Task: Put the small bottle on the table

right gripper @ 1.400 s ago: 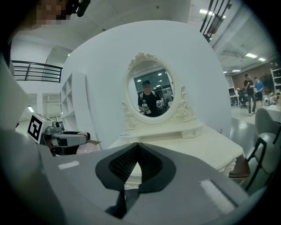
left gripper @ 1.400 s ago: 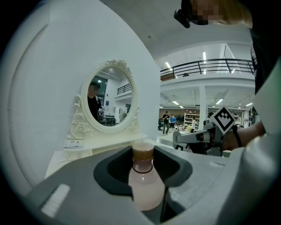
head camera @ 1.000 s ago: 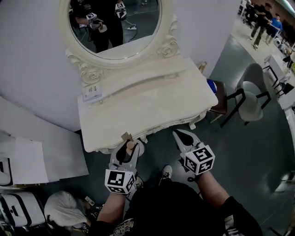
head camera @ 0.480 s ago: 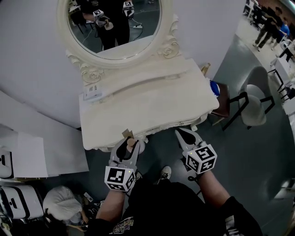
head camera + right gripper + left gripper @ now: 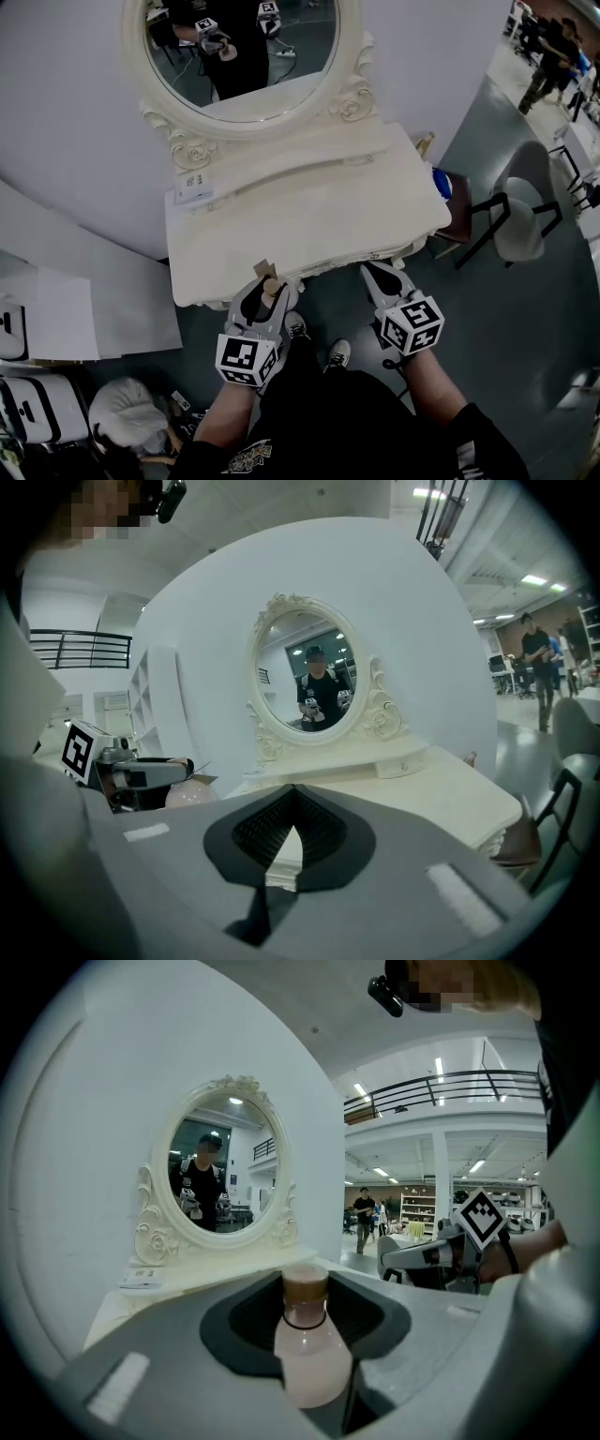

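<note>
A small pale pink bottle [image 5: 310, 1358] with a brown cap stands upright between the jaws of my left gripper [image 5: 265, 292], which is shut on it. In the head view the bottle [image 5: 272, 291] hangs just off the front edge of the cream dressing table [image 5: 309, 220], left of centre. The bottle [image 5: 190, 794] also shows at the left of the right gripper view. My right gripper [image 5: 380, 277] is shut with nothing in it, held near the table's front edge on the right. Its jaw tips meet in the right gripper view [image 5: 294, 829].
An oval mirror [image 5: 246, 47] in a carved frame stands at the table's back. A small card [image 5: 192, 186] lies at the table's back left. A grey chair [image 5: 516, 220] and a low brown stand [image 5: 452, 202] are to the right. White panels [image 5: 56, 309] lean at the left.
Both grippers have drifted slightly toward the table's front edge. The left one keeps its hold on the bottle.
</note>
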Available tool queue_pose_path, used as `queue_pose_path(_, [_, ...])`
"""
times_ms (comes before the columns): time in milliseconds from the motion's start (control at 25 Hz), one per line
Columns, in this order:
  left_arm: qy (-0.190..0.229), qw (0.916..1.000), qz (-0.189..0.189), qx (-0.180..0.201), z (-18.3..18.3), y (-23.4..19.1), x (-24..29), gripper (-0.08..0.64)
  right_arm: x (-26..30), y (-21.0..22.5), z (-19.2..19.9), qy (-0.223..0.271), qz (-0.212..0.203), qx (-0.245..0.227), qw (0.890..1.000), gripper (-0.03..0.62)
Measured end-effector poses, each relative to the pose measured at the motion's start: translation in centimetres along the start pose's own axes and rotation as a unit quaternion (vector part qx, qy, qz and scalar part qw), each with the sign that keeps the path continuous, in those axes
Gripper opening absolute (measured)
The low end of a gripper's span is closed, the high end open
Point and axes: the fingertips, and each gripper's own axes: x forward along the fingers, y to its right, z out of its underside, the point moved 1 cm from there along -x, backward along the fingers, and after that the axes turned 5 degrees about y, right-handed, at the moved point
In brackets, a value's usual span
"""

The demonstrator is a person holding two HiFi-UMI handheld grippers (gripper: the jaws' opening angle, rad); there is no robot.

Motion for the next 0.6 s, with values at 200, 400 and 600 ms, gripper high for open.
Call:
queue_pose_path(200, [0.004, 1.0000, 0.007, -0.003, -0.4, -1.7, 1.1, 0.139, 1.5, -0.1, -0.8, 0.000, 0.009, -0.002, 1.000, 0.029])
queue_pose_path(400, [0.009, 0.9998, 0.016, -0.002, -1.1, -3.7, 2.7, 0.138, 3.4, 0.1, -1.8, 0.004, 0.018, -0.006, 1.000, 0.029])
queue_pose_path(600, [0.006, 0.9997, 0.023, -0.004, -1.3, -5.6, 4.2, 0.139, 5.4, 0.2, -2.3, 0.002, 0.025, -0.006, 1.000, 0.028])
